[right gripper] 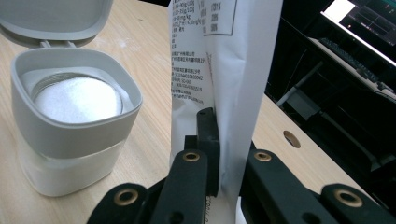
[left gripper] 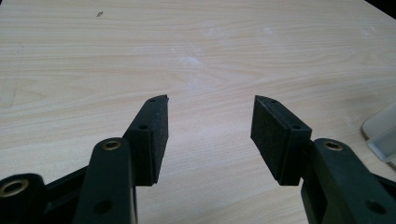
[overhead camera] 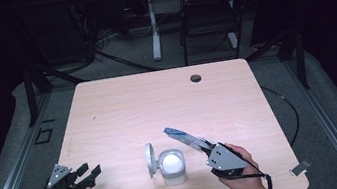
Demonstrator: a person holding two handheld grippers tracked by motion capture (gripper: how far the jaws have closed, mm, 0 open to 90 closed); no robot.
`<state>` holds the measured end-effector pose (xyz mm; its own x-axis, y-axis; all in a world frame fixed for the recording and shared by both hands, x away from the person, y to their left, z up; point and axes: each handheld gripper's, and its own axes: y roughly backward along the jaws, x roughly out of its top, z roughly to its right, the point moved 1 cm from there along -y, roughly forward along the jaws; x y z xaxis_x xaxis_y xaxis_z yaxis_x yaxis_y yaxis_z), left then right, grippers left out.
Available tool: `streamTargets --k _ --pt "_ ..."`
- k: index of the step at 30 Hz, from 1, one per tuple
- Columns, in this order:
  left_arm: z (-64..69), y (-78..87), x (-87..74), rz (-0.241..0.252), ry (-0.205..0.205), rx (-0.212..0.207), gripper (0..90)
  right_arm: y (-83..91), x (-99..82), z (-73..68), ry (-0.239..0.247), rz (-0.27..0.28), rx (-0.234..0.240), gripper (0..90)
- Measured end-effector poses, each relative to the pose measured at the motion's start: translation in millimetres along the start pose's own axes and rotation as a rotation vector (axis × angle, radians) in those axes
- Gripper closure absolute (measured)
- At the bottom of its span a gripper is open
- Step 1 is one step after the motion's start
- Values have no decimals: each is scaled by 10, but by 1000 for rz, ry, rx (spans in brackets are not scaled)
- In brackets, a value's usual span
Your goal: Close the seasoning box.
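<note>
Pale wood table point(overhead camera: 123, 106) in dark room, left tongs point(overhead camera: 90, 175) wide apart, right tongs point(overhead camera: 203, 146) clamping white pouch point(right gripper: 224, 70) beside open container point(overhead camera: 173, 167).

Desk point(overhead camera: 123, 106) carries a container point(overhead camera: 172, 166) near its front edge, about mid-width. Container's hinged lid point(overhead camera: 150, 159) stands open on its left side, upright. Powder point(overhead camera: 172, 162) sits inside the container. Pouch point(overhead camera: 187, 139) is just right of the container, slanting up and back-left over the desk, clamped between the jaws of the right gripper point(overhead camera: 211, 147), which sits right of the container near the front edge. In the right gripper view the pouch point(right gripper: 233, 70) stands beside the container point(right gripper: 70, 121), close, contact unclear. Left gripper point(overhead camera: 89, 174) at the front-left corner, well apart from the container, jaws spread over bare desk. Cable hole point(overhead camera: 196, 77) near the back edge, right of centre. Chair point(overhead camera: 208, 15) behind the desk.
</note>
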<state>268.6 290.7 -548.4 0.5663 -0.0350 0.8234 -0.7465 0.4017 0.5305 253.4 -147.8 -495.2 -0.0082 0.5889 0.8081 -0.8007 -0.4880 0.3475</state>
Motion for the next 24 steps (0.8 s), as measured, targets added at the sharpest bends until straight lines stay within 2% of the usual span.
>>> streamTargets --k 15,24 --pt "-3 -15 -6 -7 -3 0 470 -70 -161 124 -135 -12 -7 893" --pt "-3 -15 -9 -8 -4 -2 470 -71 -347 236 -210 -46 -46 892"
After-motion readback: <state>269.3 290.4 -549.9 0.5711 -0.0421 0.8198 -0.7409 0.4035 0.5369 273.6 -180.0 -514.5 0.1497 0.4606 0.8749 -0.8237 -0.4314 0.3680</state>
